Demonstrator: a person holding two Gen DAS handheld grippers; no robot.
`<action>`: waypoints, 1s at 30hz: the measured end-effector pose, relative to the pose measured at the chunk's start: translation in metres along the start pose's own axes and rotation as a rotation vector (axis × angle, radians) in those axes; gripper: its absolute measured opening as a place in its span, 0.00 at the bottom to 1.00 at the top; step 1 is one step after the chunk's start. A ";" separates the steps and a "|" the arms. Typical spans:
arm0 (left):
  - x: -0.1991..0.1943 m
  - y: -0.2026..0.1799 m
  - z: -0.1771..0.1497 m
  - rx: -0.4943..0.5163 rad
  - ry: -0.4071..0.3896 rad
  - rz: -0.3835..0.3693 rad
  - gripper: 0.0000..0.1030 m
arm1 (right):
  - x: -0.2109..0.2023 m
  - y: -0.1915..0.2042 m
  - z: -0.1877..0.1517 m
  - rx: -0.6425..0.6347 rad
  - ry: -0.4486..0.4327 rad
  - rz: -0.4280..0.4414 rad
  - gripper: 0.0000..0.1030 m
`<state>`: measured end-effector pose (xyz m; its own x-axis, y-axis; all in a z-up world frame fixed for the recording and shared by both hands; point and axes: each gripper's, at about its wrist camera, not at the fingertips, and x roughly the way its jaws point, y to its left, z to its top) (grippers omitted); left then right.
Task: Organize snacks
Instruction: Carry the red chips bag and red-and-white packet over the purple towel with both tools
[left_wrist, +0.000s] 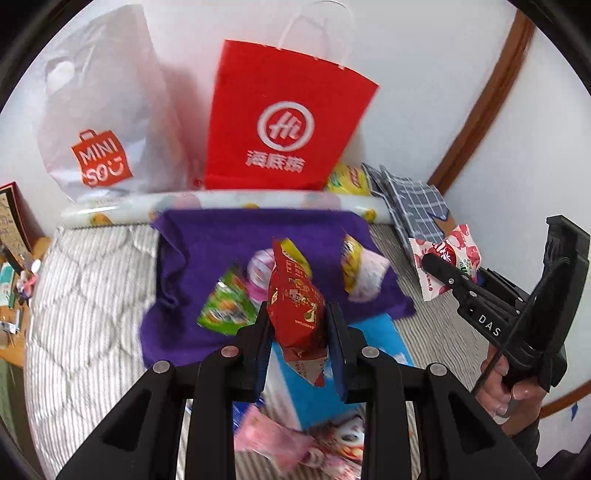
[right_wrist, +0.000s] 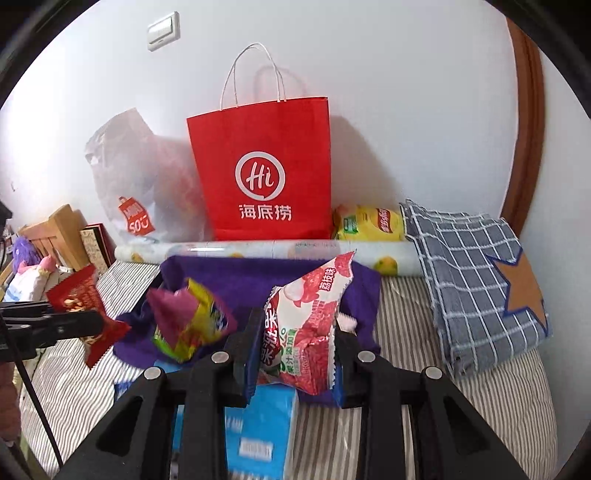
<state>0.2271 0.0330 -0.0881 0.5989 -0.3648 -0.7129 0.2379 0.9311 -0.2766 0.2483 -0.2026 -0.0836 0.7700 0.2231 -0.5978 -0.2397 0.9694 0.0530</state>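
Note:
My left gripper (left_wrist: 297, 325) is shut on a dark red snack packet (left_wrist: 297, 306), held above the purple cloth (left_wrist: 207, 236); the packet also shows at the left of the right wrist view (right_wrist: 83, 295). My right gripper (right_wrist: 293, 350) is shut on a pink-and-white lychee snack packet (right_wrist: 306, 325), also in the left wrist view (left_wrist: 448, 258) at the right. On the purple cloth (right_wrist: 258, 273) lie a green packet (left_wrist: 225, 306), a yellow packet (left_wrist: 351, 262) and a yellow-and-magenta packet (right_wrist: 192, 321). A red paper bag (left_wrist: 284, 118) (right_wrist: 262, 170) stands upright against the wall.
A white MINISO plastic bag (left_wrist: 107, 122) (right_wrist: 147, 184) stands left of the red bag. A lemon-print roll (right_wrist: 295, 249) lies before them. A blue box (right_wrist: 258, 432), folded checked cloth (right_wrist: 472, 280), yellow chip bag (right_wrist: 369, 223) and pink packets (left_wrist: 288, 446) lie on the striped bed (left_wrist: 85, 295).

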 end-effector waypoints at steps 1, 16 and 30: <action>0.001 0.004 0.003 -0.003 -0.001 0.009 0.27 | 0.005 0.001 0.002 0.003 0.004 0.001 0.28; 0.066 0.061 0.025 -0.084 0.056 0.042 0.27 | 0.084 0.005 0.010 -0.022 0.070 0.003 0.28; 0.098 0.062 0.032 -0.069 0.086 0.029 0.27 | 0.120 0.000 0.000 -0.052 0.157 -0.005 0.28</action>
<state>0.3253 0.0551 -0.1547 0.5359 -0.3391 -0.7732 0.1665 0.9402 -0.2970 0.3403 -0.1755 -0.1550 0.6706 0.1953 -0.7157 -0.2691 0.9631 0.0107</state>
